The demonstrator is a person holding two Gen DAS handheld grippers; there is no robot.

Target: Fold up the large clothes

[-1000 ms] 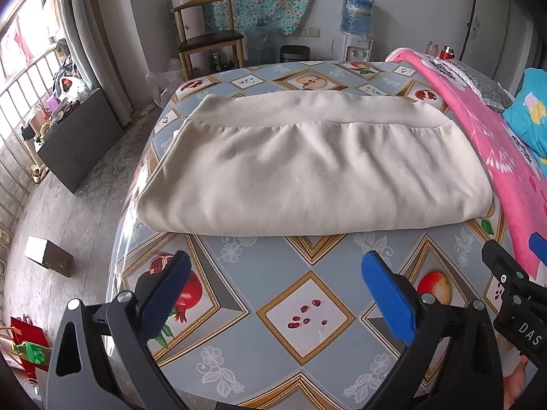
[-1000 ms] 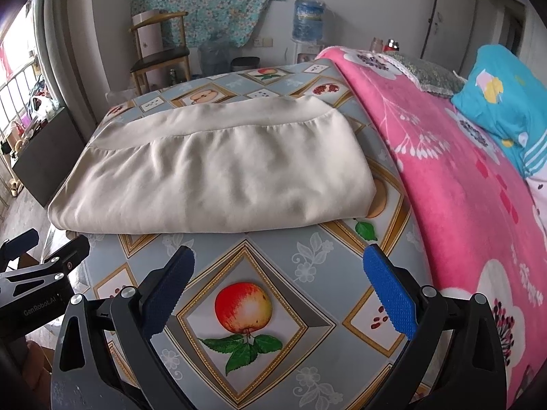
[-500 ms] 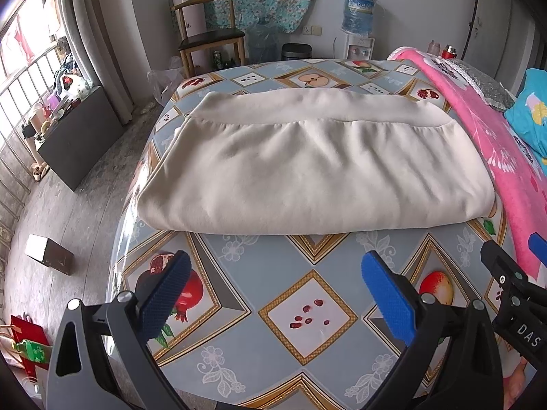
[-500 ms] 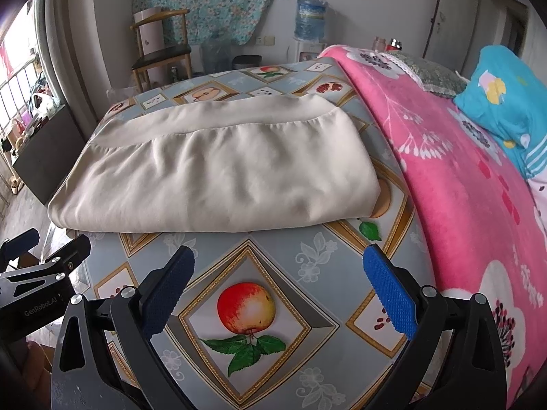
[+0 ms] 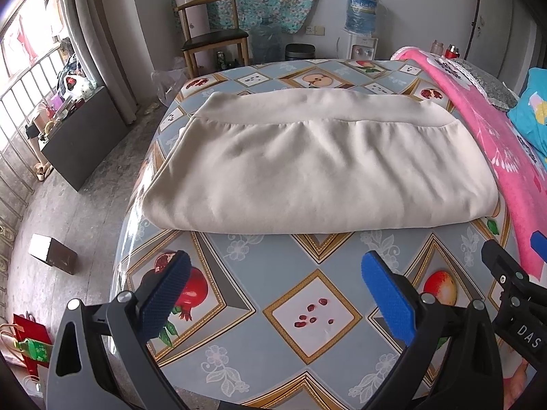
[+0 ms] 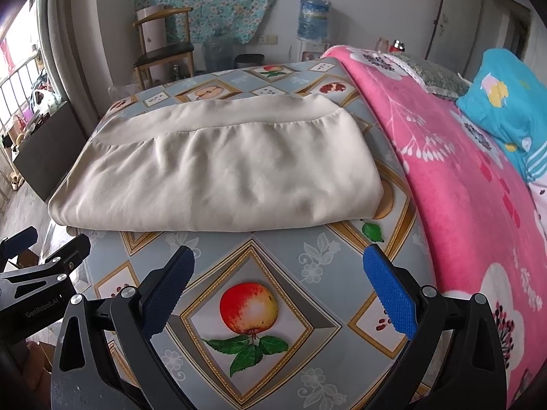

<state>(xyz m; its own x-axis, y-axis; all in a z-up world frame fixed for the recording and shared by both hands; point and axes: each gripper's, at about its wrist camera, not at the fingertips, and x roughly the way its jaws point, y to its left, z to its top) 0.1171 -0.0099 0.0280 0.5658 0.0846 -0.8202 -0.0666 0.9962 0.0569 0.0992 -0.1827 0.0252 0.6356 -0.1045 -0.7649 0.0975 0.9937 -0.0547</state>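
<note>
The cream sweatshirt (image 5: 318, 167) lies folded into a broad rectangle across the middle of the fruit-patterned tablecloth (image 5: 307, 311), ribbed hem band on the far side, rounded fold edge on the near side. Its right end sits close to the pink floral blanket (image 6: 461, 184); whether they touch cannot be told.

Left gripper (image 5: 273, 294): jaws spread wide, empty, hovering above bare tablecloth just short of the near fold edge. Right gripper (image 6: 278, 288): same condition, wide and empty, over the apple print, apart from the cloth. Neither is in contact with the garment.

Assessment: at least 1 fold appears complete, and the bundle remains wide from side to side. The step in hand looks like the pause between folds. A further fold would call for both grippers to advance to 1 end of the bundle, close on all layers together, and carry that end across to the other. Risk: a shallow pinch may catch only the top layer and open the fold.
</note>
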